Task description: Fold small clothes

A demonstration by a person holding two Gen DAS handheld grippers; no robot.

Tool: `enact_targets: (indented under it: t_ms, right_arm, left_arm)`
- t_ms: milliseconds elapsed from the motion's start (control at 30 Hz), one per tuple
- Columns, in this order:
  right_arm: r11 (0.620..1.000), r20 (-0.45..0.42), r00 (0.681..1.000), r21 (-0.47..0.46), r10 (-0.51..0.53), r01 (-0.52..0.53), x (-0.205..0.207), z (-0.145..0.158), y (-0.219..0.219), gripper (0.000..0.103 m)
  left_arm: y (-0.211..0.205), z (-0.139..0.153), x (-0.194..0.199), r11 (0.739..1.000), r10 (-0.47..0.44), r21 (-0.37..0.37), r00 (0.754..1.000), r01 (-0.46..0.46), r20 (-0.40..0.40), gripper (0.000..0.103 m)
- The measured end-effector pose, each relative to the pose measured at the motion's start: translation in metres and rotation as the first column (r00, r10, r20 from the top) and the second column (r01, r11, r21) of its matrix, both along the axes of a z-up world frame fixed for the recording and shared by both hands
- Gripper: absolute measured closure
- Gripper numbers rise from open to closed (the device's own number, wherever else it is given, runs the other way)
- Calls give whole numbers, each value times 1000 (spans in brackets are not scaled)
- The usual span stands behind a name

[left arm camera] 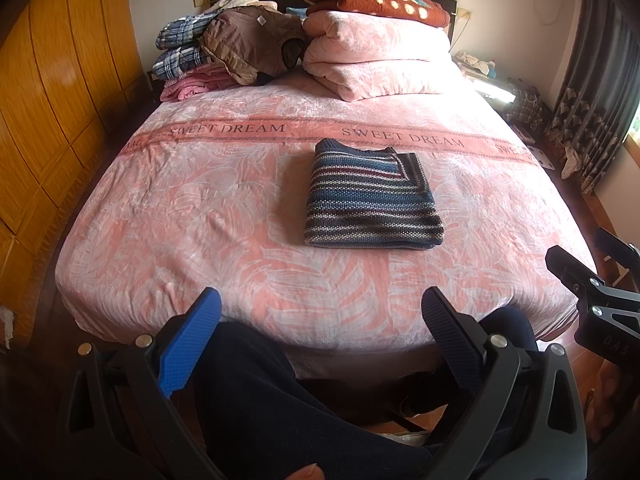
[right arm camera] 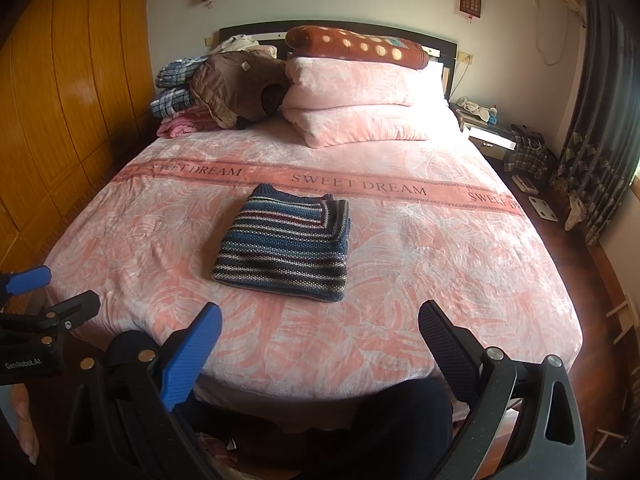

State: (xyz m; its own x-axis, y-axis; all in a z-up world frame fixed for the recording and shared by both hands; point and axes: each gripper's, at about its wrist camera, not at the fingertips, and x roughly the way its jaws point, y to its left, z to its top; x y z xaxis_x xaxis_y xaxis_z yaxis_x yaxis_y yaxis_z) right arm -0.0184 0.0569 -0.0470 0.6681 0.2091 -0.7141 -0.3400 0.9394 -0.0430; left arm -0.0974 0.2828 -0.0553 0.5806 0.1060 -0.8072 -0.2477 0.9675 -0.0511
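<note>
1. Striped knit, blue and grey with a thin maroon band: the sweater (left arm camera: 372, 196) lies folded into a neat rectangle near the middle of the bed (left arm camera: 168, 216), just below the printed "SWEET DREAM" band.
2. Both tools hang back at the foot of the bed, well apart from the garment. The left hand-held gripper (left arm camera: 320, 316) has its fingers spread wide with nothing between them; the right hand-held gripper (right arm camera: 320, 328) is likewise spread and empty.
3. Dark trouser legs (left arm camera: 256, 384) fill the space under the tools, suggesting the person stands or sits at the bed's end with arms drawn in.
4. Piled at the headboard are a folded pink quilt (right arm camera: 360, 108), a brown dotted blanket (right arm camera: 356, 48), a brown jacket (right arm camera: 236, 88) and plaid clothes (right arm camera: 176, 88), kept away from the working area.
5. Judging by the tidy edges and the idle tools, this garment looks finished; the clear sheet around it leaves room for another piece.
</note>
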Motion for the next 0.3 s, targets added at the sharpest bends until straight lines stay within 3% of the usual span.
enact_targets:
  t_ms: [300]
  right_arm:
    - [1000,-13,1000,11,-3,3,6,6,-1,4]
  left_arm:
    - [7,3,3,1000,-11,4,1000,11,1,3]
